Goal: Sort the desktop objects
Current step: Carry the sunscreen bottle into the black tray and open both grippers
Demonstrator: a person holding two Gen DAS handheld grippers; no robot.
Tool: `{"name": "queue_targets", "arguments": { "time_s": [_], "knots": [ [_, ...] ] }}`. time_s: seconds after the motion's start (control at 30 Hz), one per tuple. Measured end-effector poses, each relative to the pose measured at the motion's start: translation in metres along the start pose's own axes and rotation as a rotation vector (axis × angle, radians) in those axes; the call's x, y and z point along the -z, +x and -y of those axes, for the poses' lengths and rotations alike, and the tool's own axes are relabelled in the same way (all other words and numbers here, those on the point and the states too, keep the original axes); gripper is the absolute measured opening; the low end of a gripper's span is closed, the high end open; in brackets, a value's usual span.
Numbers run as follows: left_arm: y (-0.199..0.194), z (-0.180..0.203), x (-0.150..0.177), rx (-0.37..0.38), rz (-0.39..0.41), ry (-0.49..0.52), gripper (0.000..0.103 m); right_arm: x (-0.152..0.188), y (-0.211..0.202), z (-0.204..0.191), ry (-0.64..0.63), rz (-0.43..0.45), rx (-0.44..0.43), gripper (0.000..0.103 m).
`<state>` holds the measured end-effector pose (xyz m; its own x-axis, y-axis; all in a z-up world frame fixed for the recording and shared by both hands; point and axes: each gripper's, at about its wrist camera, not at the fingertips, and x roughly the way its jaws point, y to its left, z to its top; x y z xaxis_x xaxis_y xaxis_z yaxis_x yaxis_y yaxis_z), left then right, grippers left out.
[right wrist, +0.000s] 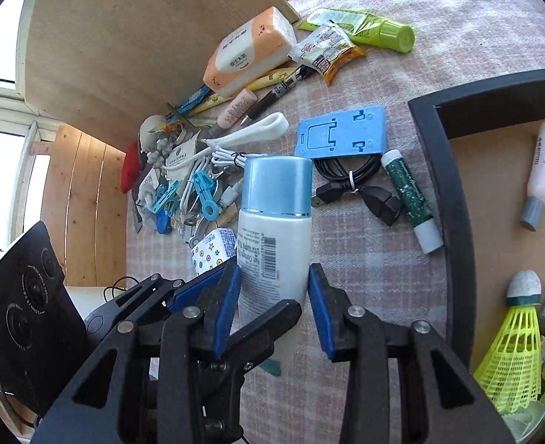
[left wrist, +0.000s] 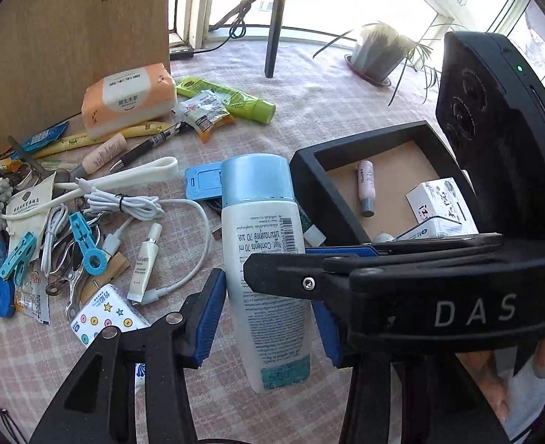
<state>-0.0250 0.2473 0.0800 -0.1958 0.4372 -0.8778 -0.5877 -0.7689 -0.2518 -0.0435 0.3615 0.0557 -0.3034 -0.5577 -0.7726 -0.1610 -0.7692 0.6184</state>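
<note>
A white bottle with a light-blue cap (left wrist: 261, 244) is held between the blue pads of both grippers. My left gripper (left wrist: 268, 318) is shut on its lower body. My right gripper (right wrist: 274, 303) is shut on the same bottle (right wrist: 276, 222), and its black body crosses the left wrist view (left wrist: 420, 296). A black-rimmed tray (left wrist: 309, 185) sits to the right; it holds a pink tube (left wrist: 366, 187) and a white box (left wrist: 440, 203). In the right wrist view the tray (right wrist: 453, 192) also holds a yellow shuttlecock (right wrist: 512, 347).
A heap of small items lies on the checked cloth: tissue pack (right wrist: 248, 50), green tube (right wrist: 379, 29), blue phone stand (right wrist: 340, 131), black cable (right wrist: 353, 177), green glue stick (right wrist: 409, 196), white cables (left wrist: 124, 203), blue clips (left wrist: 83, 236). A wooden board (left wrist: 69, 37) stands behind. A plant pot (left wrist: 376, 51) stands far back.
</note>
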Motion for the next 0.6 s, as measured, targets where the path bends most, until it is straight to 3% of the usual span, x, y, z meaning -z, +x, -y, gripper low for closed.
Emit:
{"name": "queue_targets", "arguments": {
  "time_s": [0.47,0.6],
  "knots": [
    [0.024,0.107,-0.052,0.096,-0.001,0.205,0.044,-0.003,-0.100,0.071,0.131,0.171,0.066,0.037],
    [0.025,0.127,-0.059,0.072,0.014,0.244,0.044,-0.001,-0.120,0.083,0.141,0.208,0.100,0.038]
  ]
}}
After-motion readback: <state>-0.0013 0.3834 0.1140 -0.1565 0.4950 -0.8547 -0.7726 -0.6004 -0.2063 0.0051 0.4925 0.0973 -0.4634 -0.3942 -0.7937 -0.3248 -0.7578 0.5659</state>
